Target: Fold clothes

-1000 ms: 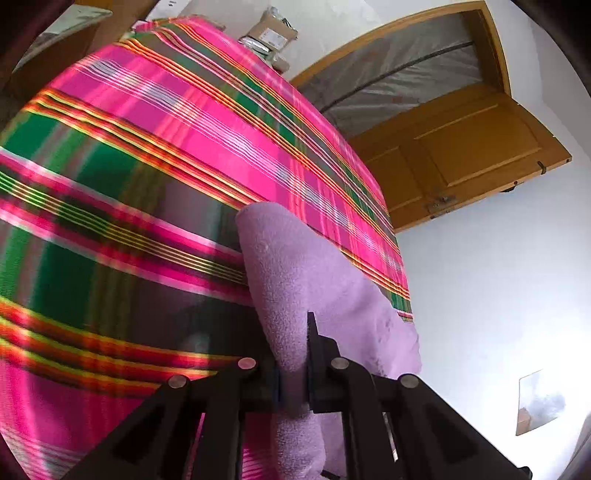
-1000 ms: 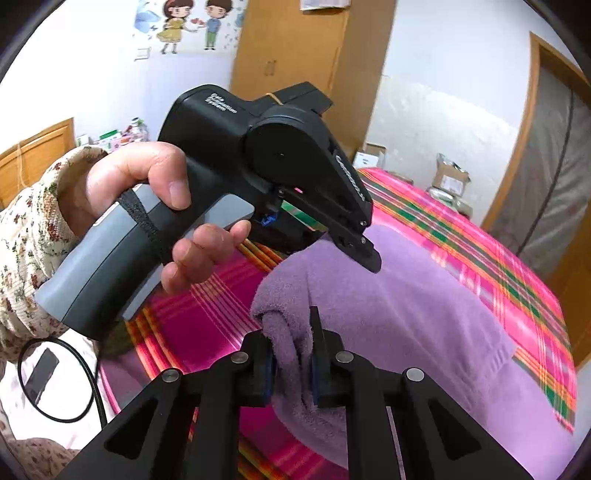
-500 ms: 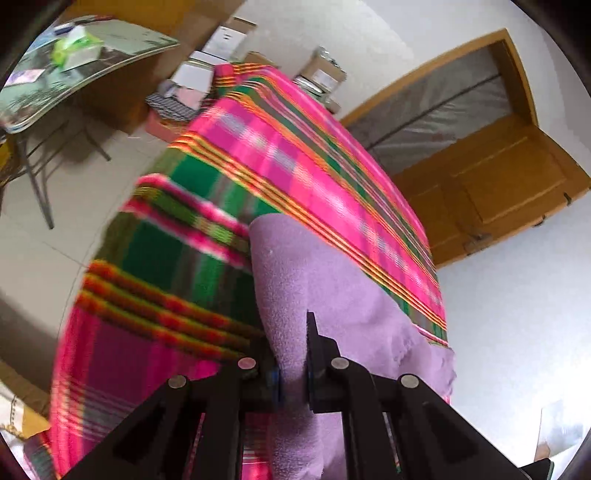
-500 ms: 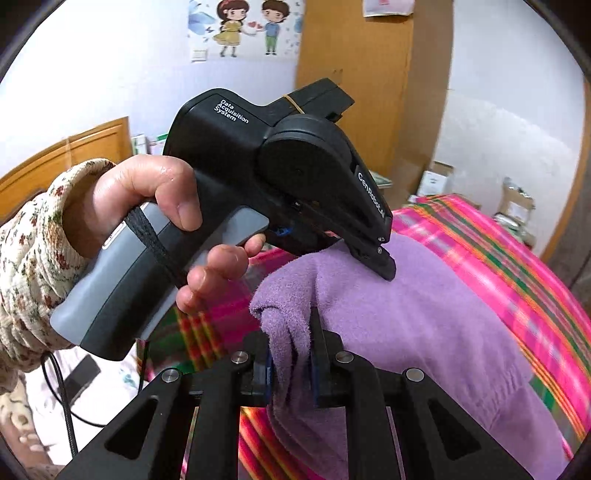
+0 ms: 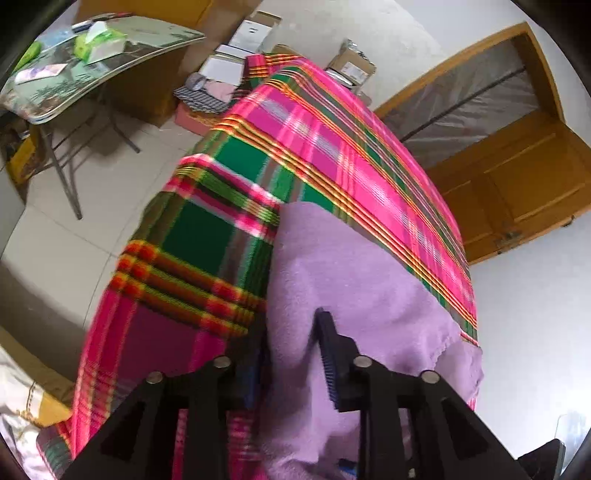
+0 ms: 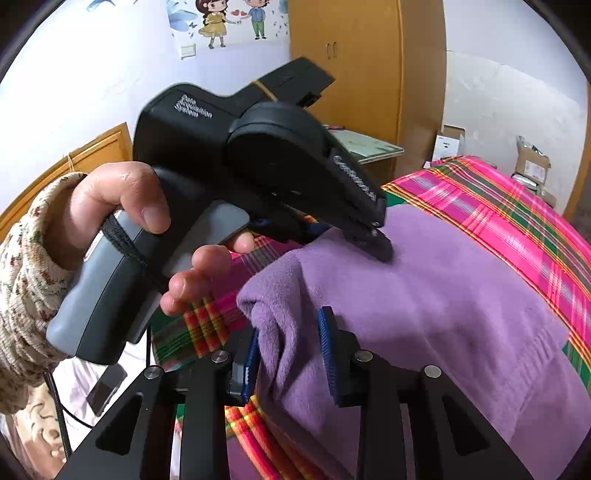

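Observation:
A purple fleece garment [image 5: 354, 280] lies folded on a bed with a pink and green plaid cover [image 5: 221, 236]. My left gripper [image 5: 291, 354] has its jaws opening, and a corner of the fold sits loosely between the pads. In the right wrist view the same garment [image 6: 443, 295] spreads to the right. My right gripper [image 6: 290, 358] is also opening, with a bunched purple corner between its blue pads. The left gripper [image 6: 369, 242], held by a hand [image 6: 122, 199] in a floral sleeve, rests its tips on the garment's top edge.
The bed's corner drops to a tiled floor [image 5: 62, 236]. A glass-top table [image 5: 74, 74], cardboard boxes [image 5: 255, 29] and a wooden door [image 5: 517, 177] stand beyond. A wooden wardrobe [image 6: 369, 74] is behind. A phone on a cable [image 6: 107, 384] lies at lower left.
Both grippers were shut on the purple corners; their jaws now stand apart and the cloth sags between them. Both carried the fold toward the bed's corner before stopping.

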`<state>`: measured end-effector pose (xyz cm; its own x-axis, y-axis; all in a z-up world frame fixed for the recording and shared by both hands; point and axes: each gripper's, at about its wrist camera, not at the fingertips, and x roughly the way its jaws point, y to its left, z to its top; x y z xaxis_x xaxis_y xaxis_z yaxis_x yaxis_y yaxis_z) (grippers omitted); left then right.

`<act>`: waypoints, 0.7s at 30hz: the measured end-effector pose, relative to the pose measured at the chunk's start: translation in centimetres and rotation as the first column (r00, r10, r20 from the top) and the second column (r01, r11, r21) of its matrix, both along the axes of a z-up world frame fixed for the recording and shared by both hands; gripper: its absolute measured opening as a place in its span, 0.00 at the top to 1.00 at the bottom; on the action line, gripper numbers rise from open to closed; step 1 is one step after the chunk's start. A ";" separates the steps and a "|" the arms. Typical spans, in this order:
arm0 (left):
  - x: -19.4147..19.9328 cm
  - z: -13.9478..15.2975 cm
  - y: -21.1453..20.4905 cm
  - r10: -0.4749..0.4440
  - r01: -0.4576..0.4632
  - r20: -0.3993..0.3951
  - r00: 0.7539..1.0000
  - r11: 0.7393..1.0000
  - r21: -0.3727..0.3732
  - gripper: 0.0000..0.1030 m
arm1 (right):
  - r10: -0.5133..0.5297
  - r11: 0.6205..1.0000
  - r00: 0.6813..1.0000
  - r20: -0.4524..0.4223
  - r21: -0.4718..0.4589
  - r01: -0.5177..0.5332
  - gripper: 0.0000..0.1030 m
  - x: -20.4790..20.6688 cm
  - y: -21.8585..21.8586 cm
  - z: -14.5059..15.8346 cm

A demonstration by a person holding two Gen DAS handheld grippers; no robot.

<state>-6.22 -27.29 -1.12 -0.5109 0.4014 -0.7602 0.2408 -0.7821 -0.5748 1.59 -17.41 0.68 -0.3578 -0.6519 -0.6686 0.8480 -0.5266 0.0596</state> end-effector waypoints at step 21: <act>4.7 9.3 13.2 -0.211 0.170 -0.235 0.949 0.968 -0.186 0.62 | -0.614 0.776 0.789 0.041 -0.156 0.612 0.64 1.6 30.2 4.3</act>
<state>-1.54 -14.06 8.16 -0.6192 0.3923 -0.6802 -0.0573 -0.8865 -0.4591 3.14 12.76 4.95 -0.7236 -0.3854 -0.5726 0.3504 -0.9198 0.1763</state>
